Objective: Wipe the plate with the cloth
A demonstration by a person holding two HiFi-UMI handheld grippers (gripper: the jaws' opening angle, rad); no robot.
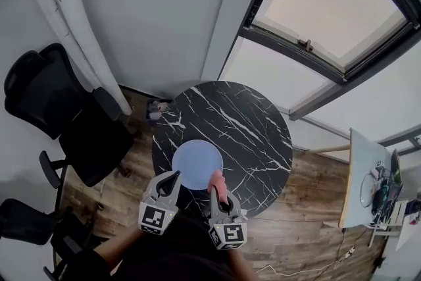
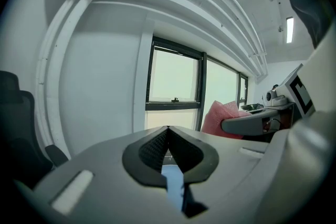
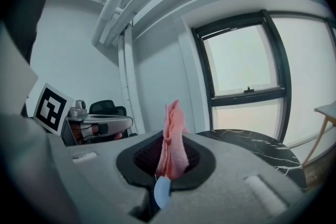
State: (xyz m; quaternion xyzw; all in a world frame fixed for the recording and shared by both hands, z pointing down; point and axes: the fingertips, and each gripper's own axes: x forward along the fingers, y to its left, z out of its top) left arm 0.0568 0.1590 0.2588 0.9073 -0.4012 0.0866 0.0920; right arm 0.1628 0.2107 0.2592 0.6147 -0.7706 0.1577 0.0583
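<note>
A pale blue round plate lies near the front edge of a round black table with white marble veins. Black office chairs stand to the table's left, and a dark-framed window is beyond it. The left gripper, its jaws pressed together, is at the plate's near-left rim, while the right gripper pinches a pink cloth upright at the near-right rim.

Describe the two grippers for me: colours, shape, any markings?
Both the left gripper and right gripper have light grey moulded bodies tapering to black textured pads. Each carries a white cube with black square markers. The person wears dark clothing.
</note>
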